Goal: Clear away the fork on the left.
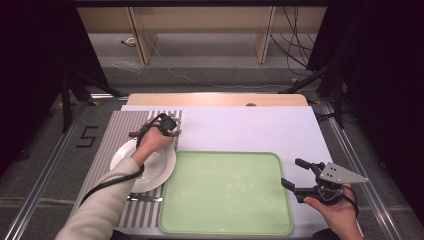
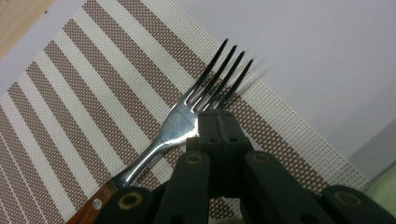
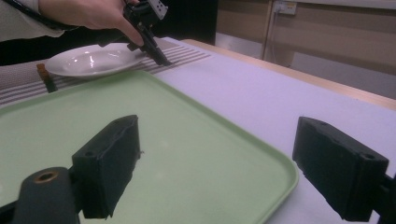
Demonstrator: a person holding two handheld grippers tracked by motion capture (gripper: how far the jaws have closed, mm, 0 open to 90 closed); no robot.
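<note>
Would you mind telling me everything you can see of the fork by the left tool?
The fork has four dark-looking tines, a shiny metal neck and a reddish wooden handle with a round rivet. It lies flat on the brown-and-cream striped placemat, tines pointing toward the white table cover. The left tool, jaws shut together, sits beside its head; whether it touches cannot be told.

Wooden table (image 1: 215,98), white sheet (image 1: 250,130), striped placemat (image 1: 112,135), green tray (image 1: 225,192)
</note>
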